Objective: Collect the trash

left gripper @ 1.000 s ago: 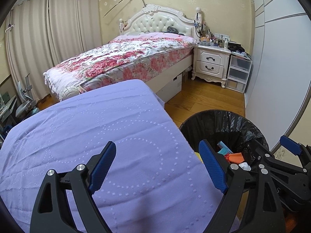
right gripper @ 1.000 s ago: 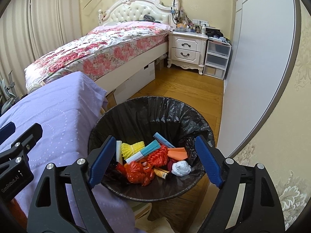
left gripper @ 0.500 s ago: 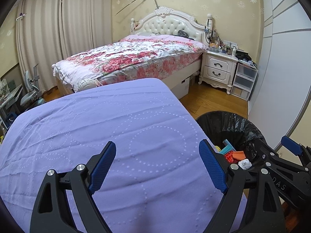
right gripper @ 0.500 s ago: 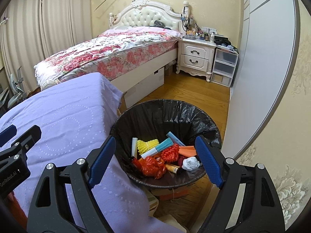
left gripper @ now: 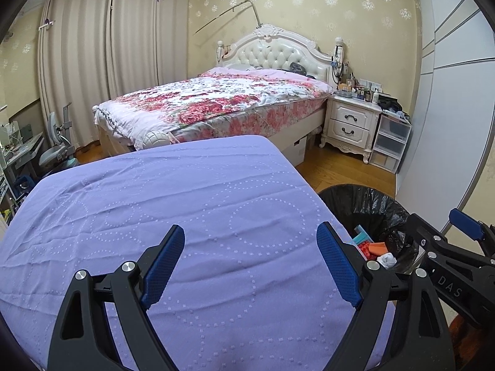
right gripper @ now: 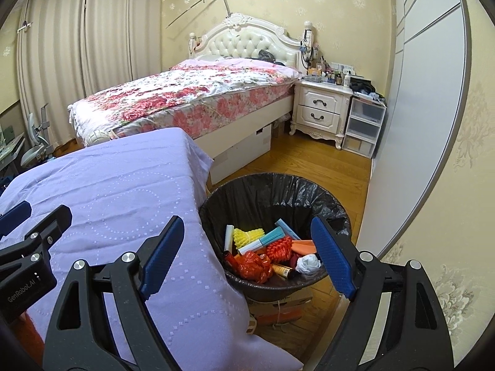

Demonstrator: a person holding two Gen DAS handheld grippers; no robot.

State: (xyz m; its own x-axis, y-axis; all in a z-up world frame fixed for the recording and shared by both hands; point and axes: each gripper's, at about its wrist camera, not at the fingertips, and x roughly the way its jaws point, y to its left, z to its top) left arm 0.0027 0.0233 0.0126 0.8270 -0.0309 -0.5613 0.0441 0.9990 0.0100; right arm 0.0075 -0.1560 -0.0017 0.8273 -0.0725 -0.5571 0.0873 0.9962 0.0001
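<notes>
A black-lined trash bin [right gripper: 272, 191] stands on the floor right of a table under a purple cloth [right gripper: 108, 191]. It holds several pieces of trash: red plastic [right gripper: 252, 266], yellow netting [right gripper: 246, 236], a white paper wad [right gripper: 307, 262]. The bin also shows in the left wrist view [left gripper: 371, 204]. My right gripper [right gripper: 247, 262] is open and empty, above the bin's near left rim. My left gripper [left gripper: 250, 262] is open and empty over the purple cloth [left gripper: 154, 201]. No trash shows on the cloth.
A bed with a floral cover [right gripper: 191, 95] stands behind the table. A white nightstand [right gripper: 321, 108] and plastic drawers [right gripper: 365, 126] stand at the back right. A grey wardrobe door [right gripper: 417, 108] runs along the right. A cardboard box [right gripper: 278, 306] sits under the bin.
Both grippers have drawn back and lifted, tilting up, so the bin sits further right in each view and more of the room shows. Both stay open and empty.
</notes>
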